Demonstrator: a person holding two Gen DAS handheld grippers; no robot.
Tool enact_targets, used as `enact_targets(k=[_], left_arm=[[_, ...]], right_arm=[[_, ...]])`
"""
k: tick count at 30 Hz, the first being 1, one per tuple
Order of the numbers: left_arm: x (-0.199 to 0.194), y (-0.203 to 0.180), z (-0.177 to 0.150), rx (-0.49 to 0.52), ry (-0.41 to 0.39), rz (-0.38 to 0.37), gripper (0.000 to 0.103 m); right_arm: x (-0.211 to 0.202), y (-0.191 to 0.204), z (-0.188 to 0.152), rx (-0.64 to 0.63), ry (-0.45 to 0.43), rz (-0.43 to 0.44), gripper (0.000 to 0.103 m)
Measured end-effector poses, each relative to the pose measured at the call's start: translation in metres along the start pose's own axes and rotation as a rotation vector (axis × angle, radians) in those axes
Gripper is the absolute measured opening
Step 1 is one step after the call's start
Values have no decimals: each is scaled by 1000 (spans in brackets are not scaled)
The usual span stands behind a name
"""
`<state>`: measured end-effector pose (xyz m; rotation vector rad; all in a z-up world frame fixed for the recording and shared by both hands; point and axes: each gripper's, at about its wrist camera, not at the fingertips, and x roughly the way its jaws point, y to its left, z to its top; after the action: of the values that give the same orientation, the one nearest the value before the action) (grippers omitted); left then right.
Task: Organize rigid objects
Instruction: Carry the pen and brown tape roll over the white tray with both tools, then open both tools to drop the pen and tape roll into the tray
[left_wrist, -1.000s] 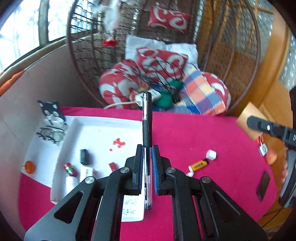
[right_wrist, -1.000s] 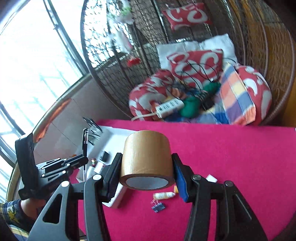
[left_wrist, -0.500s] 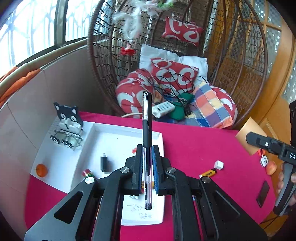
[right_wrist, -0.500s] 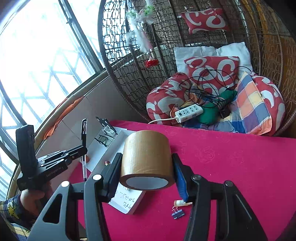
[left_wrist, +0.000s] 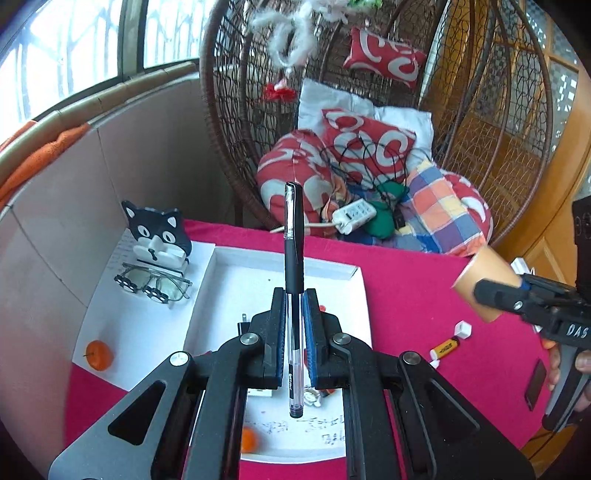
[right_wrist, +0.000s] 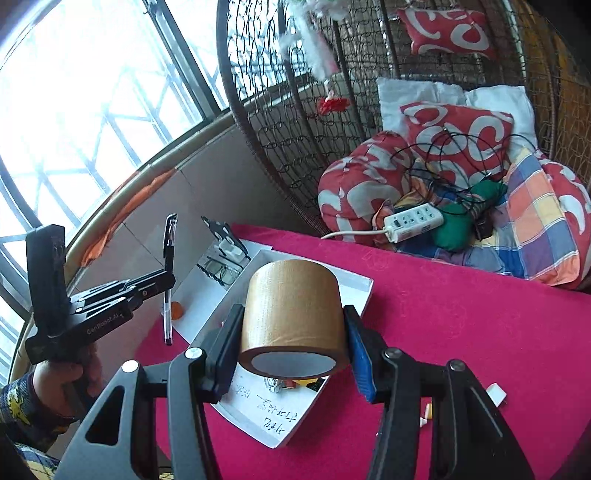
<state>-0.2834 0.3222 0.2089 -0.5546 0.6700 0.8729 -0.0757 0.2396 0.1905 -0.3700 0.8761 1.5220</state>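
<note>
The left hand-held gripper (left_wrist: 294, 325), clamped on an upright black-capped clear plastic pen (left_wrist: 294, 273), hovers over the shallow white cardboard tray (left_wrist: 236, 258); the right hand-held gripper (right_wrist: 291, 332), gripping a brown tape roll (right_wrist: 291, 306), hangs over the tray's near corner.

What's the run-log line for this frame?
left: shut on pen | right: shut on tape roll | both above white tray | loose on red cloth: lighter

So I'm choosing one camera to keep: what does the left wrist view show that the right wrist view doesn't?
Left only: the yellow lighter and a dark flat thing on the red cloth. Right only: the hand holding the left gripper. Both: pen, tape roll, white tray, glasses, power strip.
</note>
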Motion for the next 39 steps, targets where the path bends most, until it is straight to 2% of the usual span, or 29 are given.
enact_targets(k=[5,8,12,15,19,24,31,32,33,34,35,36,37,38,39], left_arm=[[38,12,1,14,87,-38,8],[66,18,4,44,140,-32,8],[110,29,3,25,236,-40,9],[145,32,-3,35,322,-16,9],[172,28,-11,52,385,2,9],[182,23,-17,68,416,-5,9],[186,32,-15,41,423,17,9],[185,33,-15,34,417,19,9],[183,34,-14,30,412,20,11],[181,35,-14,25,405,16,14],[179,36,-13,22,395,10,35],[176,38,-13,17,382,9,79],[173,39,-13,10,362,9,95],[167,41,-13,-1,330,13,103],[164,43,-13,-8,311,18,103]], right_arm=[[48,8,-8,11,117,-7,52],[69,11,-15,9,172,-22,52],[107,13,-20,17,278,-29,52],[134,20,-26,-37,351,-71,52],[163,21,-40,-83,429,-164,52],[177,24,-52,-145,466,-233,52],[178,38,-55,-177,456,-228,53],[178,40,-54,-175,449,-217,58],[175,41,-52,-171,438,-209,77],[173,43,-51,-173,427,-214,88],[172,44,-50,-179,414,-218,102],[169,47,-49,-190,396,-216,103],[167,49,-49,-194,389,-215,103],[165,51,-50,-196,385,-218,103],[162,52,-50,-194,381,-220,103]])
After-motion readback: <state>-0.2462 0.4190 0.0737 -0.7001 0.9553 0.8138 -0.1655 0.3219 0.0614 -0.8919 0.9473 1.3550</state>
